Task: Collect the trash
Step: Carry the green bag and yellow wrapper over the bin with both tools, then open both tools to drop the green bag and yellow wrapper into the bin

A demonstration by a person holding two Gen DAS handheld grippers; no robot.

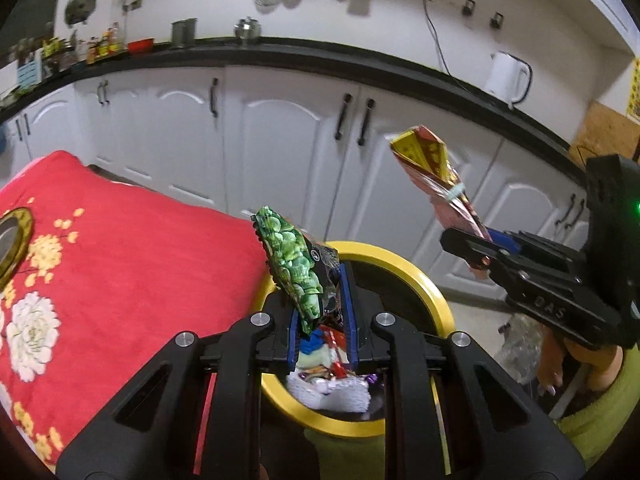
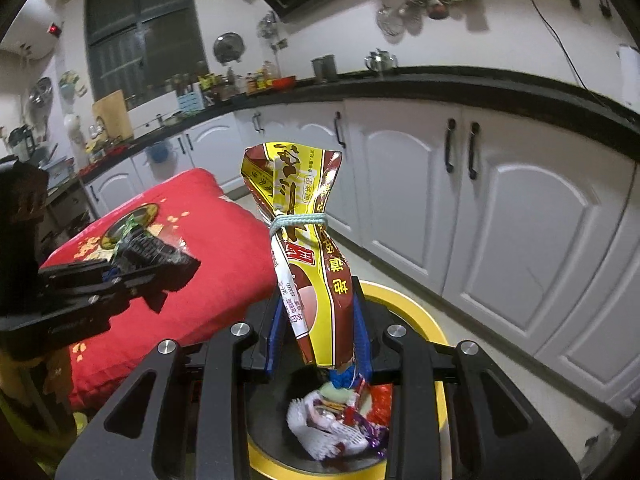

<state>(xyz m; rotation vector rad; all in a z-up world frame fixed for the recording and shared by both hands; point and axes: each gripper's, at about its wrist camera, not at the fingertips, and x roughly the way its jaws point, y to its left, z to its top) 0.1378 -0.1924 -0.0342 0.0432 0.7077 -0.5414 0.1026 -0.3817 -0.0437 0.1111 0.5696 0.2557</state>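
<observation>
We hold two pieces of trash over the yellow-rimmed bin (image 1: 436, 300), which already has wrappers and crumpled white paper (image 2: 328, 436) in its dark well. The green snack packet (image 1: 300, 268) is clamped between the blue pads of our left tool (image 1: 322, 316), its long axis rising up and leaning left, toward the red flowered cushion (image 1: 120, 248). Its lower end hangs directly above the bin's opening, so a straight drop looks likely to land inside. The yellow and brown packet (image 2: 312, 264), tied at its neck with a pale band (image 2: 298, 222), is clamped in our right tool (image 2: 320, 332) and stands nearly upright. In the right wrist view its bottom edge sits over the bin's contents as well. From the left wrist view the right tool (image 1: 486, 250) appears off to the right and beyond the rim, so we judge the left packet better centred for release. White cupboards (image 2: 520, 208) under a dark worktop (image 2: 480, 84) lie behind.
</observation>
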